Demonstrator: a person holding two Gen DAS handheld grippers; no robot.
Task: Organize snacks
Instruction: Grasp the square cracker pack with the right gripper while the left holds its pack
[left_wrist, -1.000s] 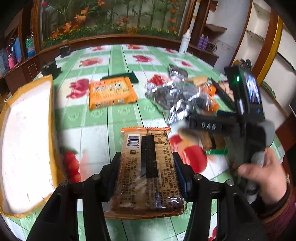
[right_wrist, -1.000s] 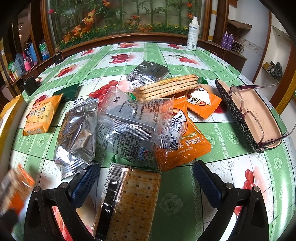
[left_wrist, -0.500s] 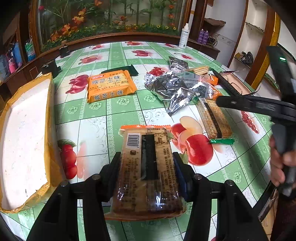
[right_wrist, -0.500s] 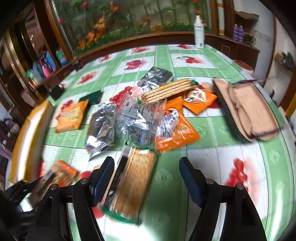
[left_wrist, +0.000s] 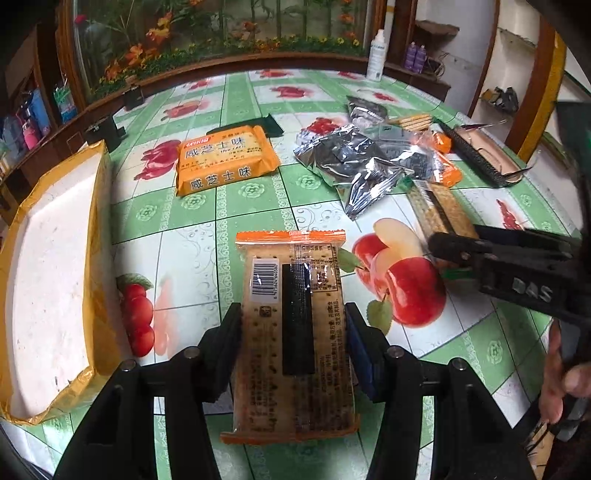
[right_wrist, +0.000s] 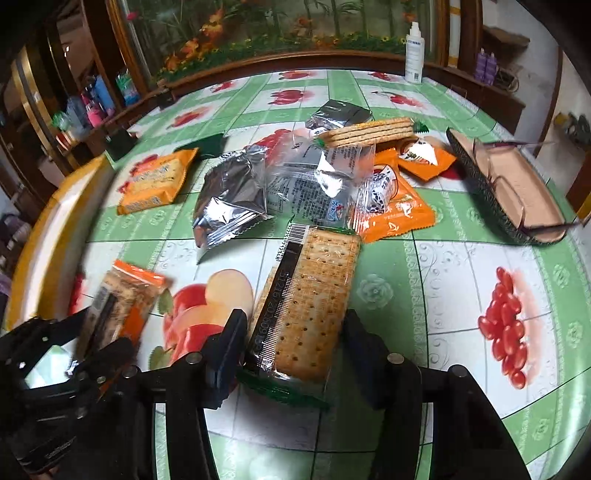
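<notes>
The left gripper (left_wrist: 291, 328) holds an orange-edged cracker pack (left_wrist: 291, 332) between its fingers, barcode side up, both pads pressed to the pack's long edges above the fruit-print tablecloth (left_wrist: 229, 206); its jaws are opening a little, yet the pack sits clamped. The right gripper (right_wrist: 291, 343) straddles a green-edged cracker pack (right_wrist: 306, 306) that lies flat on the cloth, tilted to the right; its jaws are closing, the left pad at the pack's dark edge, the right pad with a narrow gap beside it (so no grip yet). Behind that pack lies the snack heap: a silver pouch (right_wrist: 231, 199), a clear bag (right_wrist: 314, 181) with printed text, two orange sachets (right_wrist: 391, 210), a stack of round crackers (right_wrist: 369, 133) and a second silver pouch (right_wrist: 340, 114) at the back. An orange biscuit pack (left_wrist: 225, 162) lies apart to the left, near a dark green wrapper (left_wrist: 258, 127). At the left table edge sits a white tray (left_wrist: 48, 266) with a yellow rim. On the right, an open glasses case (right_wrist: 517, 192) holds a pair of glasses. A white spray bottle (right_wrist: 413, 51) stands at the far edge. A person's hand (left_wrist: 561, 376) grips the right tool's handle.
</notes>
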